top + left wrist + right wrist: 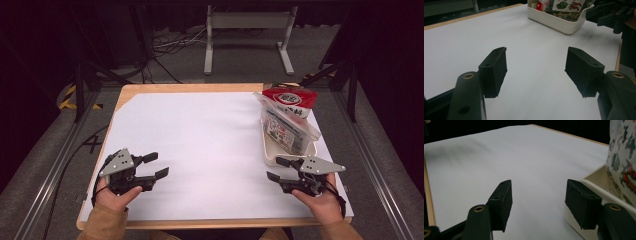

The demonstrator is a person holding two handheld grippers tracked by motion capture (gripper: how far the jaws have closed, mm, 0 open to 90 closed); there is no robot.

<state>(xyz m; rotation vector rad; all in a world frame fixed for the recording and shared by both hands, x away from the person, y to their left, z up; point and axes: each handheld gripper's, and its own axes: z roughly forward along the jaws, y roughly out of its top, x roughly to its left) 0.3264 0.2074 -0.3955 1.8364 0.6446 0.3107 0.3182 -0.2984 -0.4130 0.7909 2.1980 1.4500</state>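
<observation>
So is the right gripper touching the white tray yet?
Cannot tell. In the high view the right gripper overlaps the white tray's near corner; the right gripper view puts one jaw against the rim, with no plain gap or contact.

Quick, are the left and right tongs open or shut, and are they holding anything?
Left tongs: open, holding nothing.
Right tongs: open, holding nothing, beside the white tray.
</observation>
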